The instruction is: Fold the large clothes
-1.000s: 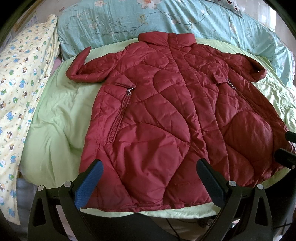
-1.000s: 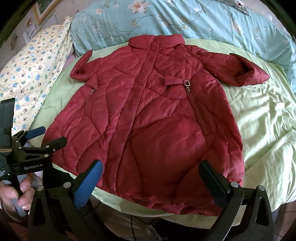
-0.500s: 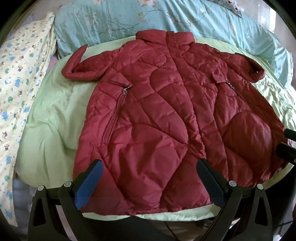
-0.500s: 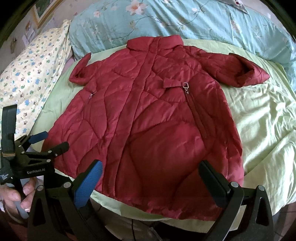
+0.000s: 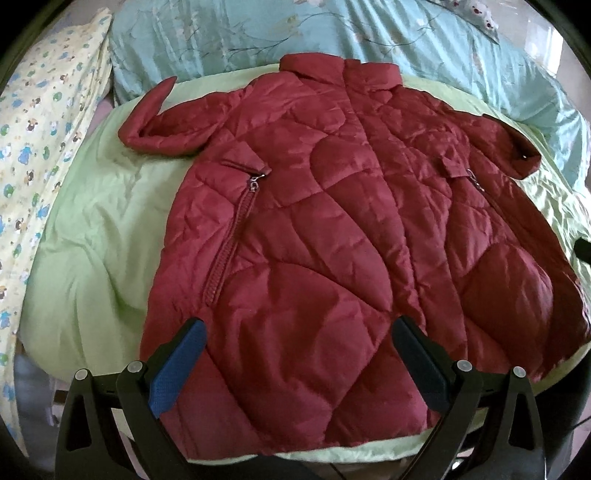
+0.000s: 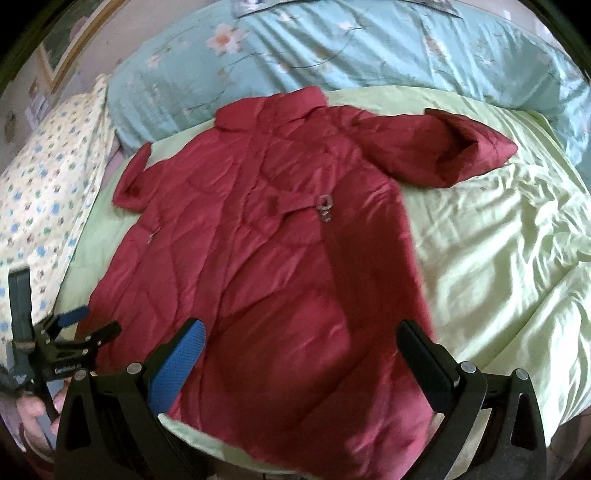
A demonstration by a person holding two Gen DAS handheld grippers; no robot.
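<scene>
Both wrist views look from the hem up the same coat [image 5: 332,240], left view nearer.

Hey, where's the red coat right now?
The coat lies spread flat on the green quilt, collar toward the blue floral pillow, hem nearest both open grippers.

We see the right wrist view motion-blurred; the coat [image 6: 280,258] hem at 6 o'clock hides behind the right claw [image 6: 299,365]
</scene>
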